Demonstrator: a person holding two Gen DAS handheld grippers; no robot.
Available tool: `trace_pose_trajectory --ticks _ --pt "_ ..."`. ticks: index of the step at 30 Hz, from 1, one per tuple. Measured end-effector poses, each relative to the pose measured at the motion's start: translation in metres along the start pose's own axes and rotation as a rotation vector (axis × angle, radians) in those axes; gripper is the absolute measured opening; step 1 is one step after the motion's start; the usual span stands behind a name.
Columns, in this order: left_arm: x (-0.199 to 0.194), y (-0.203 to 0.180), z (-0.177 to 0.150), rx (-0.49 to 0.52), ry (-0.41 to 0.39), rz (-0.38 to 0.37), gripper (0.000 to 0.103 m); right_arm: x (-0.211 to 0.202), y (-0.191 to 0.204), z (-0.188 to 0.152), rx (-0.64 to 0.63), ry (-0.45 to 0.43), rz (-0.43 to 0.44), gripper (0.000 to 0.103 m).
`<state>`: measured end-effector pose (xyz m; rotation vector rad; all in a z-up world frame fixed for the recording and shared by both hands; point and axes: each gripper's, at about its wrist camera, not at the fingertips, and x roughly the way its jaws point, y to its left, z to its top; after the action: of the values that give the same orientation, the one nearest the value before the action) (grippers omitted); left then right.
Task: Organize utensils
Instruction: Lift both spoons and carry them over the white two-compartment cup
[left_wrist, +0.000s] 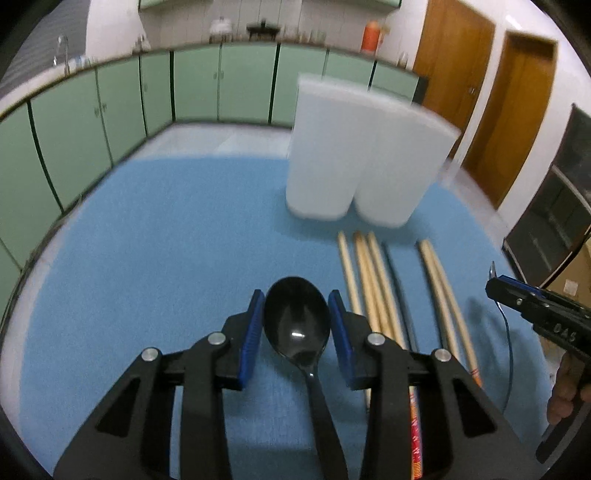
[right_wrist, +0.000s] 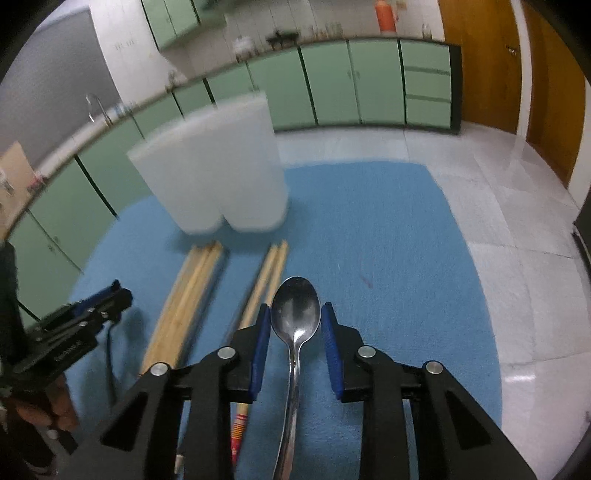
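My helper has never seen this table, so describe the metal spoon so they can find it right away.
Start at the blue mat and the two white containers at its far side. In front of them lie wooden chopsticks; the metal spoon is just right of those, between the right gripper pads. It is shiny silver, unlike the black spoon.

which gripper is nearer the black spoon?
Left. The left gripper straddles the black spoon's bowl; the right gripper is off to its right, around the metal spoon.
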<state>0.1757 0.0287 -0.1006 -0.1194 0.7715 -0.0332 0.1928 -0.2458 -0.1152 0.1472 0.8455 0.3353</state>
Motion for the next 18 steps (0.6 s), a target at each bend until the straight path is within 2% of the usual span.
trace_pose_trajectory --ticks 4,9,12,18 --pt "-0.026 -0.008 0.01 0.014 -0.133 -0.024 0.034 -0.028 0.001 0.006 -0.011 -0.116 0.078 0.028" --pt "-0.045 -0.012 0.034 0.014 -0.241 -0.045 0.034 -0.051 0.003 0.025 -0.02 -0.214 0.121 0.028" --pt "-0.056 -0.017 0.044 0.018 -0.297 -0.06 0.034 -0.062 0.011 0.039 -0.044 -0.263 0.116 0.028" --pt "-0.076 -0.035 0.088 0.025 -0.418 -0.089 0.034 -0.084 0.018 0.079 -0.07 -0.352 0.137 0.028"
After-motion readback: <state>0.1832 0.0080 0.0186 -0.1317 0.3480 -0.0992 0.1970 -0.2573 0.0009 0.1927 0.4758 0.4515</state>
